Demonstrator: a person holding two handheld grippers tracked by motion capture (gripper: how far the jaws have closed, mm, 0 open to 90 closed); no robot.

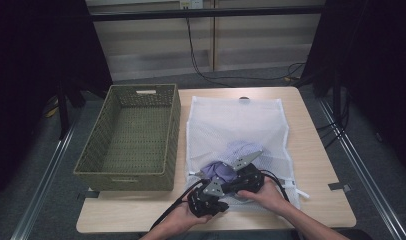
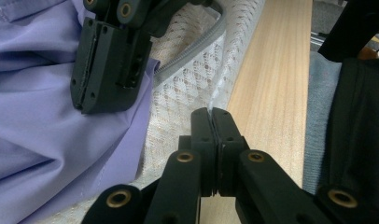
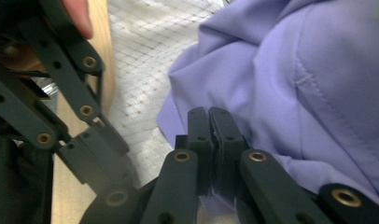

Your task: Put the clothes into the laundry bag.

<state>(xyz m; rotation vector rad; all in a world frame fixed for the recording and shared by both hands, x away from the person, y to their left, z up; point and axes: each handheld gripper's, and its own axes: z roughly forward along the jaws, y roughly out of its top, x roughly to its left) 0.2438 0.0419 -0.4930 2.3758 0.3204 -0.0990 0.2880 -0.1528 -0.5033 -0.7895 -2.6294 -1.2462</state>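
Lilac garment [image 1: 226, 167] risks snagging the mesh bag [image 1: 231, 120]: left claw [image 2: 211, 112] pinches its edge, right claw [image 3: 208, 112] clamps the cloth.

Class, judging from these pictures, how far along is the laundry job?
Done: the purple garment lies partly inside the mesh laundry bag. In hand: the left gripper pinches the bag's edge, and the right gripper appears shut on the garment. Left: the wicker basket holds nothing.
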